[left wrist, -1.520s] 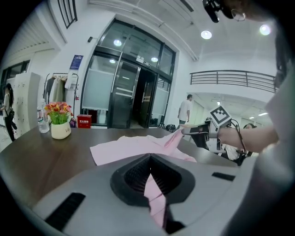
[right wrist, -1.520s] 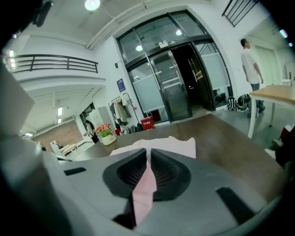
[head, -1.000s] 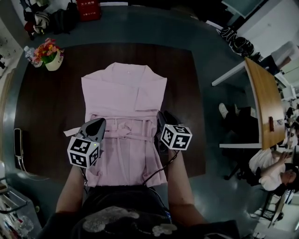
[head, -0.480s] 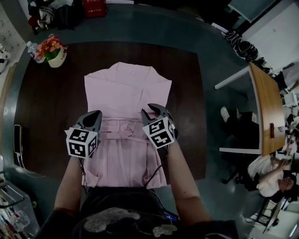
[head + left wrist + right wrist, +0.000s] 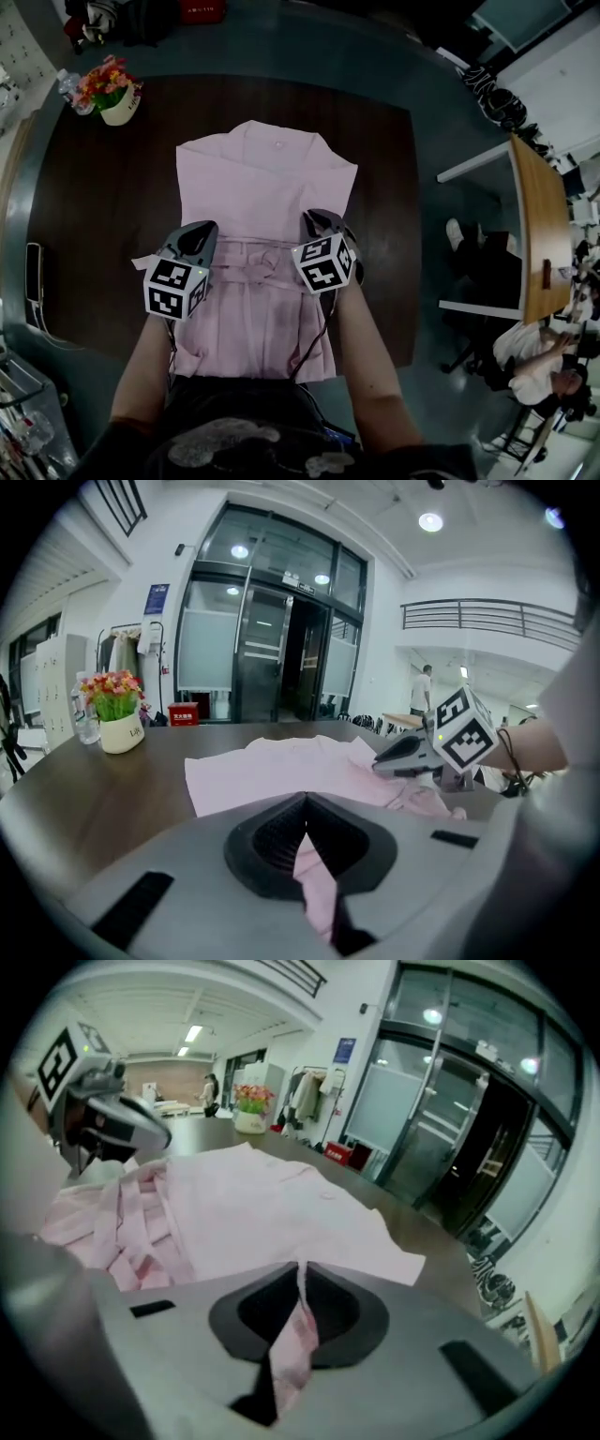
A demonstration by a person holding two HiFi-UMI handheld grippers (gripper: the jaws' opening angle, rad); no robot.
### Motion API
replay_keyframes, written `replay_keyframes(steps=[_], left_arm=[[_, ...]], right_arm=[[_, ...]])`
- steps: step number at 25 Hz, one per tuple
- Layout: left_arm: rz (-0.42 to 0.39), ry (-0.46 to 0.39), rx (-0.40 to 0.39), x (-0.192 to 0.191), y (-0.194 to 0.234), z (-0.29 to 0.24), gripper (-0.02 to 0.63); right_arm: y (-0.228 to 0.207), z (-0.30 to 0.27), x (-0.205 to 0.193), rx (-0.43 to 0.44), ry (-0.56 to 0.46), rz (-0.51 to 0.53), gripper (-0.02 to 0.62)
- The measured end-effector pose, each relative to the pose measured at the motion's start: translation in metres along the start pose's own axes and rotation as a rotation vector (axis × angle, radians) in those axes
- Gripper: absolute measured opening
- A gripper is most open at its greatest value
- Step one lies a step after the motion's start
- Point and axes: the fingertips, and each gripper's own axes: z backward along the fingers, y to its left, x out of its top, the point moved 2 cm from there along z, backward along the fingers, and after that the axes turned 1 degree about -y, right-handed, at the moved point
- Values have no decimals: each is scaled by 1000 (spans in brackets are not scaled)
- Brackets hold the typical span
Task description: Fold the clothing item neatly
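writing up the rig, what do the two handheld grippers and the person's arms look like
The left gripper and right gripper are grey shells tapering to jaws with black ribbed pads. Each carries a white cube with black square markers, and a thin dark cable trails back along each forearm. Forearms are unsleeved; the person wears a dark top with a pale pattern.

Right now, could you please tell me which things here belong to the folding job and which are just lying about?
In the job: pink garment; left claw, shut on it; right claw, just now closing onto it.
Lying about: flower pot; bottle; dark device.
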Motion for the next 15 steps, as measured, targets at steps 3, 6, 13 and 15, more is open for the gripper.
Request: replay_keyframes(steps=[3, 6, 13, 15], left_arm=[[-16, 1, 3, 1, 1, 3, 9], [-14, 4, 4, 0, 1, 6, 11], [-15, 5, 22, -5, -4, 19, 9], [-8, -5, 30, -5, -8, 24, 9]], right_arm=[[-40, 9, 4, -127, -48, -131, 21], [-76, 10, -15, -229, -48, -268, 22], [-101, 26, -68, -330, -9, -469, 35], [-92, 33, -59, -303, -69, -450, 34]])
